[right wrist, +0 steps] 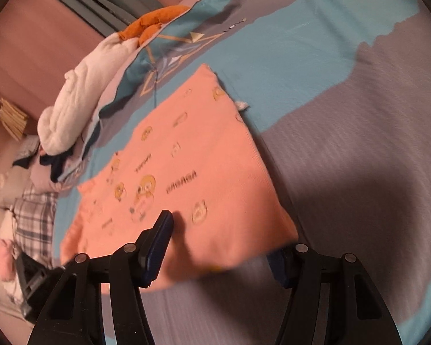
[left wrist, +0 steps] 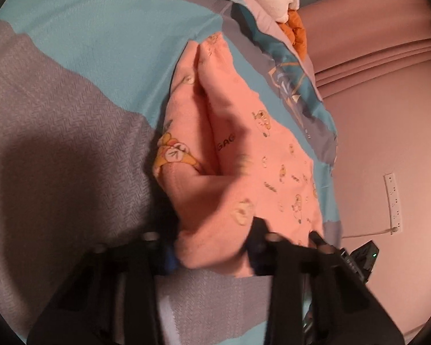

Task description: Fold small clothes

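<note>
A small orange garment with a cartoon print [left wrist: 238, 155] lies folded on a bed with a teal and grey cover [left wrist: 86, 43]. In the left wrist view my left gripper [left wrist: 212, 247] stands open, its fingers either side of the garment's near edge. In the right wrist view the same garment [right wrist: 192, 166] lies flat. My right gripper [right wrist: 218, 256] is open, its left finger [right wrist: 158, 244] over the cloth and its right finger [right wrist: 281, 267] at the garment's near corner. Neither gripper pinches the cloth.
A white garment [right wrist: 77, 106] and a rust-orange one [right wrist: 155, 20] lie piled at the bed's far edge. A plaid cloth [right wrist: 34, 215] and other clothes sit at the left. A power strip [left wrist: 393, 201] is on the pink wall.
</note>
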The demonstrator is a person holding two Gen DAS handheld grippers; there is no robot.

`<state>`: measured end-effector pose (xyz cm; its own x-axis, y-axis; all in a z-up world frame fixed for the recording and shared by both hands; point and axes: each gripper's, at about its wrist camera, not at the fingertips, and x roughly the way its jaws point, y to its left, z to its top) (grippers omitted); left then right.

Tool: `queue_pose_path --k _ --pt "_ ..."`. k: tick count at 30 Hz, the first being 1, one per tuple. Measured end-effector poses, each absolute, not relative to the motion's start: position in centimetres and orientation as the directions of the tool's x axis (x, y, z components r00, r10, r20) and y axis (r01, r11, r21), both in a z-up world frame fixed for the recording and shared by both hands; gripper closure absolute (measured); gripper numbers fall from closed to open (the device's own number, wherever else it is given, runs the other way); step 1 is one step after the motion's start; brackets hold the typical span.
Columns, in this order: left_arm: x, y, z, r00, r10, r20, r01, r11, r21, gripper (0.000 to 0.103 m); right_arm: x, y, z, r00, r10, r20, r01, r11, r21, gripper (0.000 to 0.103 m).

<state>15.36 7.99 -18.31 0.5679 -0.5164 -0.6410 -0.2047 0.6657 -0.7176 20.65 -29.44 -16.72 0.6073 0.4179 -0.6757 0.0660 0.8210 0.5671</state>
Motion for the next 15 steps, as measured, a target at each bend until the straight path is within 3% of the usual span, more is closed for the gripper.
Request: queue_pose_path --k 2,4,7,15 --pt "15.4 7.8 -18.1 0.568 -0.489 -0.662 -0.206 0.694 -0.690 0.089 21.0 -29.2 -16.6 0.617 0.422 -0.664 0.066 0.813 0.578 0.047" --pt "15.2 7.6 -17.8 0.571 -0.468 -0.675 -0.215 0.708 -0.673 0.090 21.4 -29.0 -16.6 0.623 0.397 -0.674 0.084 0.823 0.562 0.071" --pt "15.2 7.2 -17.5 0.565 -0.433 -0.702 -0.228 0.736 -0.637 0.092 21.3 -28.7 -16.4 0.627 0.374 -0.684 0.078 0.842 0.533 0.090" --pt "13.1 6.3 -15.4 0.554 -0.415 -0.722 -0.195 0.778 -0.597 0.094 18.0 -29.4 -12.0 0.689 0.393 -0.608 -0.012 0.846 0.533 0.091"
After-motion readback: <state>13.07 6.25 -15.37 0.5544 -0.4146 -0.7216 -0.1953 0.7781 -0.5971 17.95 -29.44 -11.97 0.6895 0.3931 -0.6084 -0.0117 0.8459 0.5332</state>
